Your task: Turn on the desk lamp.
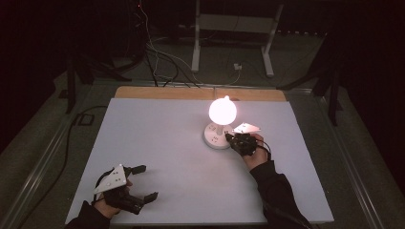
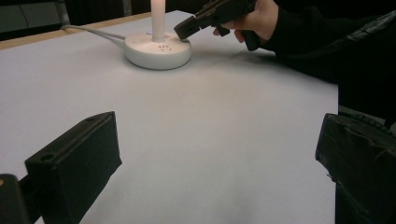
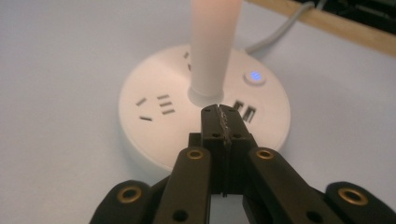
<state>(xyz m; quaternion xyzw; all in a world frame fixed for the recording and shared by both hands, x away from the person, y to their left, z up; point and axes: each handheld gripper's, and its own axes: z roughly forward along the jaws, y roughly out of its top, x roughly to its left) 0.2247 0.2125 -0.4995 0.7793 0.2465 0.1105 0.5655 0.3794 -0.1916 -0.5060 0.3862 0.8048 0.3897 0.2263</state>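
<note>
Lamp just beyond right hand-held gripper.

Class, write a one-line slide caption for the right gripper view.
Shut right claw poised over the lit lamp's round white base.

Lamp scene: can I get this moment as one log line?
lamp: lit | right tool: shut, tip over lamp base | left tool: open, apart

White table with one lamp

A round white lamp base stands on its far right part, glowing.
</note>
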